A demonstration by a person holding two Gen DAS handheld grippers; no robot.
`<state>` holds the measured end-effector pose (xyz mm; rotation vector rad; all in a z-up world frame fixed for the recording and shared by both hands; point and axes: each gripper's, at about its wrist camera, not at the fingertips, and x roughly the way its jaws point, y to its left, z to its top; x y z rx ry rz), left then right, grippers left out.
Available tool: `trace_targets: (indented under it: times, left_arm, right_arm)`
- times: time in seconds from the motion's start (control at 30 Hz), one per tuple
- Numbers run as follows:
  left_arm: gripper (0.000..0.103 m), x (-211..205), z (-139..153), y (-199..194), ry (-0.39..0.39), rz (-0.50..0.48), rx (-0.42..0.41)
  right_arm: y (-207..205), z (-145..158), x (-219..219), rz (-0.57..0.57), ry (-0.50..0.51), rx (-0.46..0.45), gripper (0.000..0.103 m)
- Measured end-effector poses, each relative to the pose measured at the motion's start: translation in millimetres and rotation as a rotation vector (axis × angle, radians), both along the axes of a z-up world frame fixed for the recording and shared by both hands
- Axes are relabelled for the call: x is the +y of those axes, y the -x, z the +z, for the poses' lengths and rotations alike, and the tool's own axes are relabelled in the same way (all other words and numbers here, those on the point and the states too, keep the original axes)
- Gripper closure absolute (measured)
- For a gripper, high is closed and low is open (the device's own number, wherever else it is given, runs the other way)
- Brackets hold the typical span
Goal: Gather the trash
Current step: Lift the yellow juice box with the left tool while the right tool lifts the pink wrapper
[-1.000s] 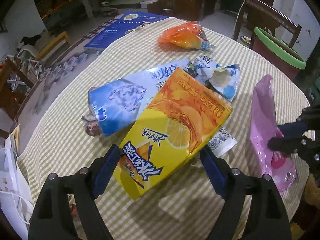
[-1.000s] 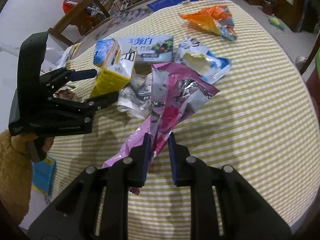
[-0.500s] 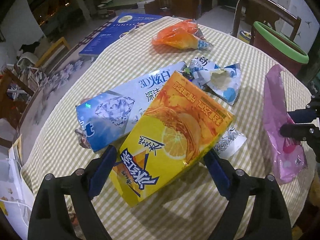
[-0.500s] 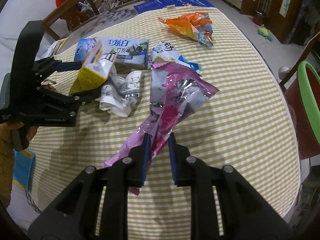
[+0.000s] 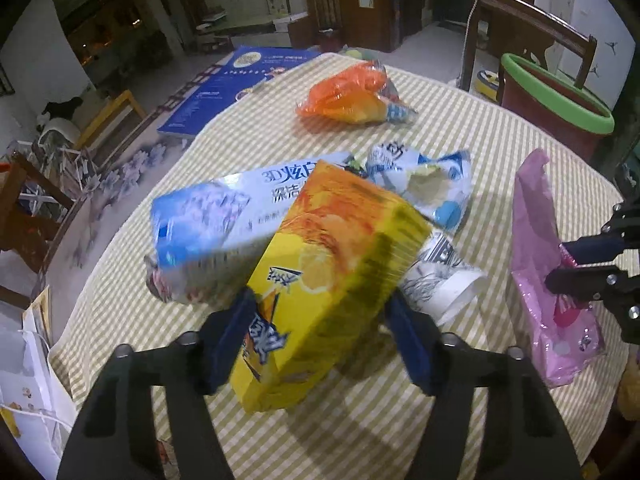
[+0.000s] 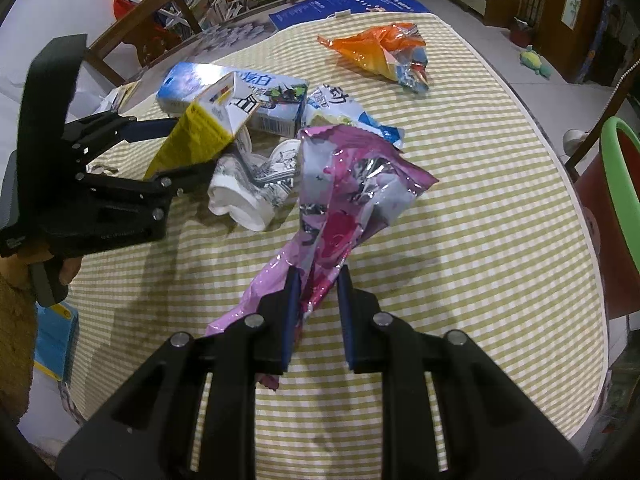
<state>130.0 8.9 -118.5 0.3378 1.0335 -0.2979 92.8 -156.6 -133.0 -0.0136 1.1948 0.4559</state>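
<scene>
With your left hand-held gripper (image 5: 320, 336) just closing on the yellow carton (image 5: 332, 280), squeeze evenly and lift straight off the worktop (image 5: 460, 420).

Left wrist cam looks steeply down, close over the yellow carton (image 5: 332, 280); right wrist cam likewise, near the pink wrapper (image 6: 344, 200). Both share the checked table (image 6: 480, 200), w/ the orange bag (image 5: 352, 98) far.

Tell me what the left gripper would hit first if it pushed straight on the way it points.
The left gripper already has the yellow juice carton between its jaws, which have just been closing on it. Beyond that, probably the blue-and-white toothpaste box and crumpled paper cup on the checked tablecloth; depth is unclear.
</scene>
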Motion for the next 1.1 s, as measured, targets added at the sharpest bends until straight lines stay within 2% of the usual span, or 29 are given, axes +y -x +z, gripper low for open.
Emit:
trace_targets:
  times: [0.13, 0.37, 0.47, 0.57, 0.63, 0.83, 1.1]
  left_arm:
    - [0.052, 5, 12, 2, 0.026, 0.051, -0.006]
    - [0.057, 30, 25, 6, 0.110, 0.157, 0.020]
    - [0.060, 34, 27, 9, 0.097, 0.143, 0.009]
    - [0.065, 39, 34, 13, 0.103, 0.171, -0.008]
    - [0.066, 43, 45, 19, 0.156, 0.211, -0.026]
    - [0.068, 33, 72, 38, 0.213, 0.262, -0.107]
    - [0.068, 18, 93, 55, 0.288, 0.297, -0.161]
  right_arm:
    - [0, 2, 0, 0.002, -0.009, -0.004, 0.084]
    - [0, 6, -6, -0.009, -0.028, -0.012, 0.084]
    - [1, 7, -10, -0.020, -0.040, -0.009, 0.084]
    - [2, 11, -14, -0.034, -0.053, -0.019, 0.084]
    - [2, 16, -17, -0.051, -0.063, -0.041, 0.084]
    - [2, 36, -23, -0.064, -0.097, -0.121, 0.084]
    - [11, 64, -27, -0.046, -0.141, -0.222, 0.084]
